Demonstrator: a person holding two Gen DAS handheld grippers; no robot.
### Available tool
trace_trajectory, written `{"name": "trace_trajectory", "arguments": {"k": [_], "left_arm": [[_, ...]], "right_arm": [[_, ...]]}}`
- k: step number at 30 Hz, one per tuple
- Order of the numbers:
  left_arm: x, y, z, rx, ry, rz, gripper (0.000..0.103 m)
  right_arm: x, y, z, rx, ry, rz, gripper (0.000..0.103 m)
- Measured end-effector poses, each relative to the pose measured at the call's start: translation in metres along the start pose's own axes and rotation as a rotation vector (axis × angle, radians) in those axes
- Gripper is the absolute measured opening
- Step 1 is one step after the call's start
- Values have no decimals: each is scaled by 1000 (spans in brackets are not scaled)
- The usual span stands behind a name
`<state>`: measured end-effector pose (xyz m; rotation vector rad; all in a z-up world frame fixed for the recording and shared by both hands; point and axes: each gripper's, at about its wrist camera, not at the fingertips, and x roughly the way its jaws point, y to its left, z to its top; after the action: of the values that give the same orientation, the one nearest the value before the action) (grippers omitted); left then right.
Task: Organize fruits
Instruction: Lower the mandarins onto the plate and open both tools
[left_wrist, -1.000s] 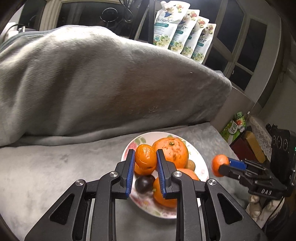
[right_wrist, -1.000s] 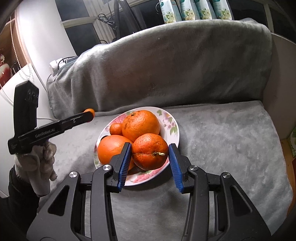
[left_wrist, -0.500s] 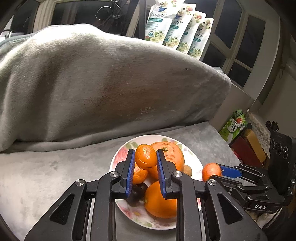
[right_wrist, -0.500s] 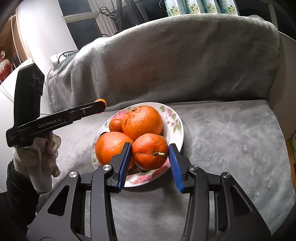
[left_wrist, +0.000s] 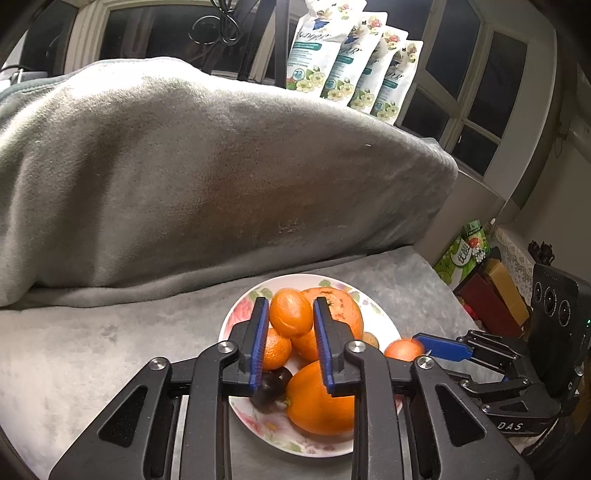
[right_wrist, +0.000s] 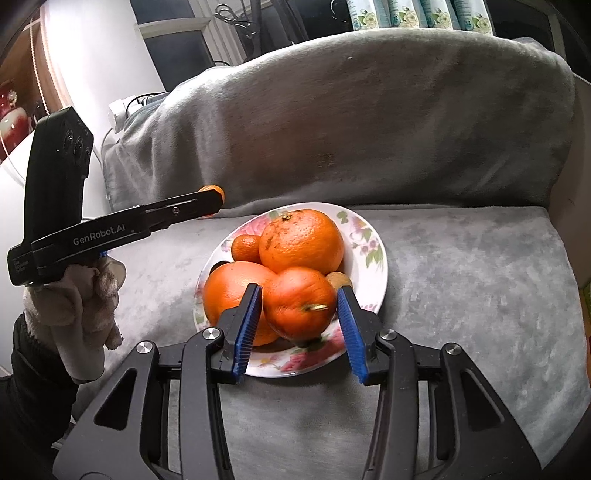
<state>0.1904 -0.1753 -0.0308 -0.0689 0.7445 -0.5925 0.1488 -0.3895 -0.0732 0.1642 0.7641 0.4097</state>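
Above the plate (left_wrist: 236, 325), our left gripper (left_wrist: 291, 317) pinches a small mandarin (left_wrist: 290, 312). Our right gripper (right_wrist: 300, 308), its fingers just spreading, frees an orange (right_wrist: 297, 301) that could roll off the crowded pile.

Both wrist views look steeply down, close (from opposite sides), sharing the plate (left_wrist: 236, 317).

"GenRobot.AI" is printed on the left gripper (right_wrist: 212, 197); "DAS" on the right gripper (left_wrist: 421, 345); "72" on a pouch (left_wrist: 314, 55).
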Motion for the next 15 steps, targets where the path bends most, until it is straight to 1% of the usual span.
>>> {"name": "trace_trajectory", "arguments": {"k": [1,2,4,5,7,9,11,12,13,15], "left_arm": [[-1,0,0,1,-2,0,29],[-1,-1,1,2,-3,-2,29],[-3,-3,1,6,-6,-2,30],[-3,-4,2,8,-8,-2,36],[-4,-6,2,12,-12,-4,44],[-6,-8,2,20,-15,-4,45],[-7,-10,2,26,-18,-1,57],[-9,-11,3,26,-23,0,60],[-9,-12,3,26,-25,1,63],[-11,-14,4,30,-29,3,64]], "right_arm": [[-1,0,1,-1,-3,-2,59],[-3,1,1,-4,-14,-1,62],[-5,2,3,-10,-22,6,62],[-6,3,4,-13,-24,9,62],[-7,5,5,-22,-28,10,62],[-9,8,4,-28,-33,12,63],[-11,9,3,-30,-39,10,65],[-12,8,4,-30,-40,9,65],[-14,8,3,-28,-43,8,66],[-16,7,3,-26,-46,1,70]]}}
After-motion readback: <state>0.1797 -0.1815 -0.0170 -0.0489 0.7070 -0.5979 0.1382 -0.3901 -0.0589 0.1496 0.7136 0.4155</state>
